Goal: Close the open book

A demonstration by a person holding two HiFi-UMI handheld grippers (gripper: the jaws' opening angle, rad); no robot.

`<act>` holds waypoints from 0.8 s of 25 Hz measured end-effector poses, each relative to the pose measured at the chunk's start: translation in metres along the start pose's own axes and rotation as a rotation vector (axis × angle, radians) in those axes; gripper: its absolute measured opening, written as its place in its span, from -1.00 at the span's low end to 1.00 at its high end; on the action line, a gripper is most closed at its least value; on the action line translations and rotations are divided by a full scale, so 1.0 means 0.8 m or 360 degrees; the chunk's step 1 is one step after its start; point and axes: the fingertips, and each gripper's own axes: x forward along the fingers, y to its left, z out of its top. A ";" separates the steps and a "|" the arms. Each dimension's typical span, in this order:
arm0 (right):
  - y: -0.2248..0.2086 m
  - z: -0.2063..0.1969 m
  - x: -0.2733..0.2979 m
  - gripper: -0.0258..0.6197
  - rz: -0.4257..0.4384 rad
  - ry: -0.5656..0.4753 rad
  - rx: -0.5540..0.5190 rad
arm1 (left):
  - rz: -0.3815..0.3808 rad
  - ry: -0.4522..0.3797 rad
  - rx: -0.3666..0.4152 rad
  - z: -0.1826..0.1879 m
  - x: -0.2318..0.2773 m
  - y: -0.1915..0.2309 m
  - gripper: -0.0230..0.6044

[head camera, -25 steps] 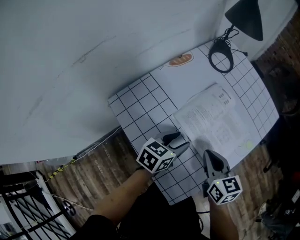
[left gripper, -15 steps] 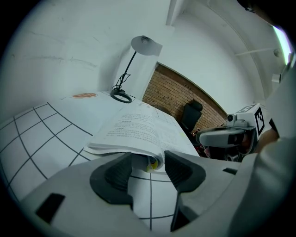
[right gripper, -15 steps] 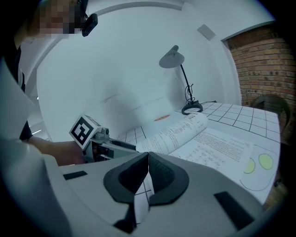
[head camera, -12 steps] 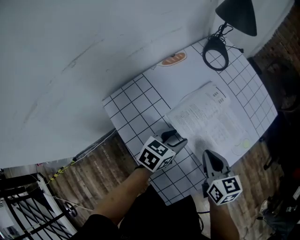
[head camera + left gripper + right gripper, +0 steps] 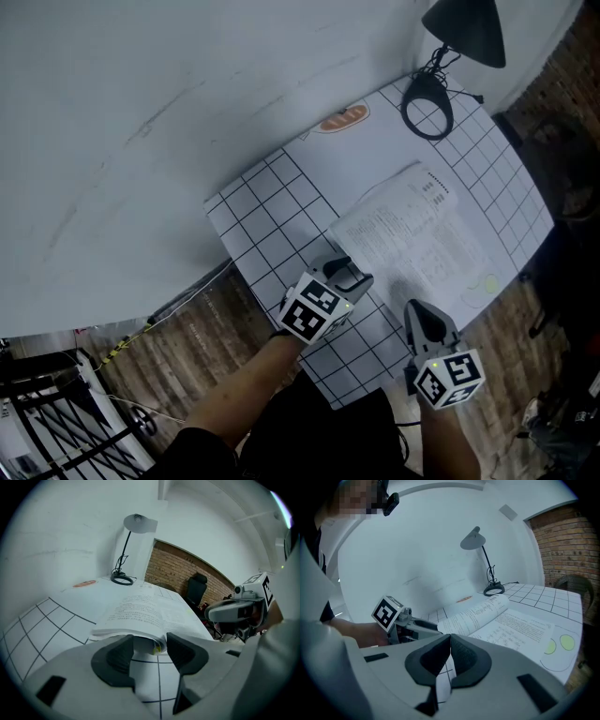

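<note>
The table [image 5: 262,216] stretches away from me, and the open book [image 5: 412,244] lies on its right half. My left claw [image 5: 347,277] sits at the book's near left corner, and that corner lies right at the gap between its jaws. My right claw [image 5: 424,319] is to the right of it, over the table's near edge, just short of the book's near side. Beyond the book, the lamp [image 5: 464,28] stands at the table's far right corner. An oval sticker [image 5: 339,117] lies on the table's far edge, left of the lamp.
</note>
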 end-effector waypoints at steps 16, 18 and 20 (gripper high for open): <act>0.009 0.012 -0.018 -0.91 -0.0051 -0.0063 -0.0004 | 0.0017 -0.0087 0.0079 0.013 -0.011 -0.016 -0.54; 0.009 0.012 -0.021 -0.91 -0.0062 -0.0073 0.0000 | -0.0019 -0.0088 0.0091 0.012 -0.009 -0.023 -0.62; 0.006 0.011 -0.023 -0.91 -0.0078 -0.0077 0.0011 | -0.0051 -0.0080 0.0121 0.011 -0.006 -0.032 -0.68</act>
